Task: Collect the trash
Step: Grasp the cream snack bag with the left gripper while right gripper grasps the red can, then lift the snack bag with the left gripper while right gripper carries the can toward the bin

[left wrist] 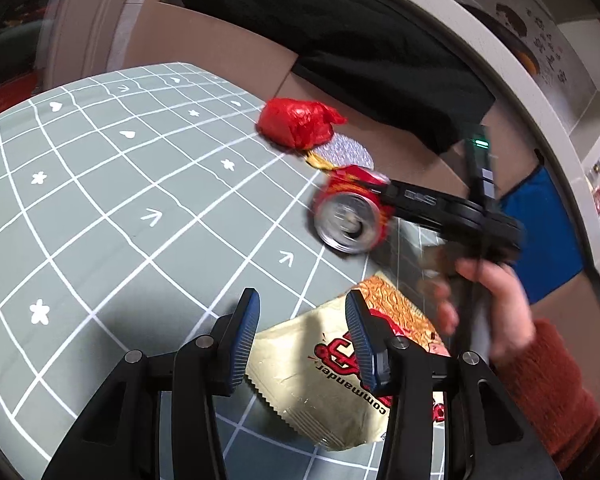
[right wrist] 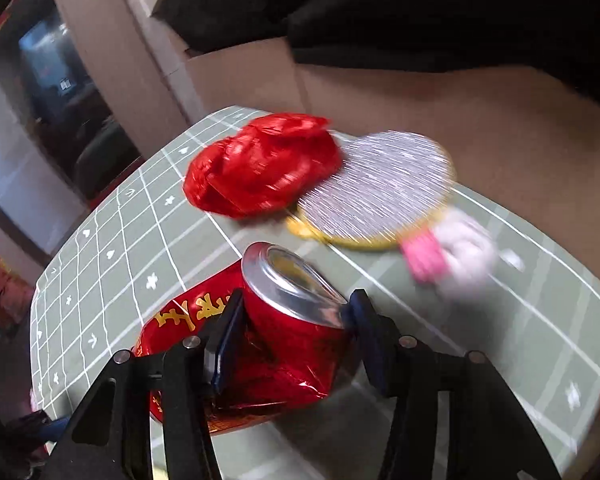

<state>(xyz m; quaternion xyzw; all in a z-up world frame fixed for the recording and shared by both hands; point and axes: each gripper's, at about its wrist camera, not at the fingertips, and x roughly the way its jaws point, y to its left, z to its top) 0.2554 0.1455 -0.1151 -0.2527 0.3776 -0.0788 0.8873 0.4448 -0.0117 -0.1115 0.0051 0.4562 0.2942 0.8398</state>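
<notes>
While the left claw (left wrist: 302, 334) is hovering with its jaws apart and empty above a cream snack packet (left wrist: 324, 380), that packet is lying flat on the gridded counter (left wrist: 100, 208) partly beneath the claw. At the right, a hand (left wrist: 488, 304) in a rust sleeve (left wrist: 556, 392) is gripping the other tool. Farther on, the right claw (right wrist: 296, 328) is straddling a crushed red can (right wrist: 288, 320) that is lying on its side on the counter; both fingers are standing close along the can's flanks, though whether the pads are pressing it cannot be told through the blur. Beyond the can, a silver disc (right wrist: 380, 184) with a gold rim is lying flat, a crumpled red wrapper (right wrist: 260, 164) is overlapping its left edge, and a pink-and-white scrap (right wrist: 452, 260) is resting just beside its right edge. Behind the counter, a black cloth (left wrist: 340, 40) is draping over cardboard (left wrist: 220, 56).
</notes>
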